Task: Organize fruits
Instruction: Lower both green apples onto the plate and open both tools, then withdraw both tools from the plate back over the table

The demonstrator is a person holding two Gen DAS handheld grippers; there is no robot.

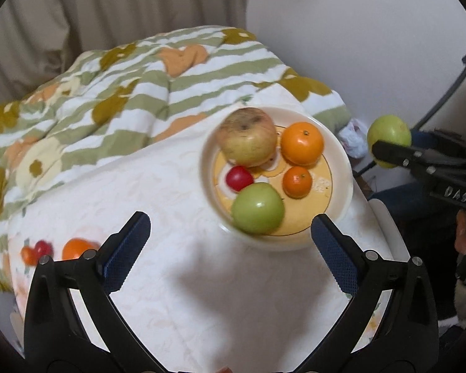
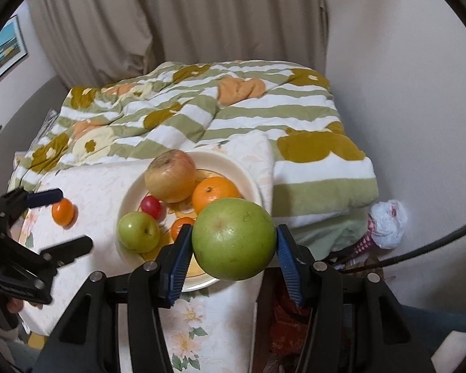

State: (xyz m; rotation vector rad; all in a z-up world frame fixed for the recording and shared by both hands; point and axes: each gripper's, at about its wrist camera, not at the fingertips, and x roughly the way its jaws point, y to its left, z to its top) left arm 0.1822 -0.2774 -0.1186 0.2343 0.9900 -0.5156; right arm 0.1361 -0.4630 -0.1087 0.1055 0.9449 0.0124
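A cream plate [image 1: 341, 168] [image 2: 130, 192] on the white tablecloth holds a large yellow-red apple [image 1: 248, 138] [image 2: 171, 175], a big orange [image 1: 302, 143] [image 2: 214, 192], a small orange [image 1: 297, 181] [image 2: 178, 227], a small red fruit [image 1: 239, 177] [image 2: 152, 206] and a green apple [image 1: 258, 208] [image 2: 138, 231]. My right gripper [image 2: 234, 245] [image 1: 388, 152] is shut on another green apple [image 2: 234, 239] [image 1: 388, 135], held above the plate's right edge. My left gripper [image 1: 230, 248] [image 2: 59, 220] is open and empty, left of the plate.
Loose on the cloth at the left lie an orange [image 1: 77, 248] [image 2: 62, 212], a small orange fruit [image 1: 28, 255] and a small red fruit [image 1: 43, 248]. A striped flowered quilt [image 1: 108, 93] [image 2: 233, 108] lies behind. A white bag [image 2: 388, 223] sits on the floor at the right.
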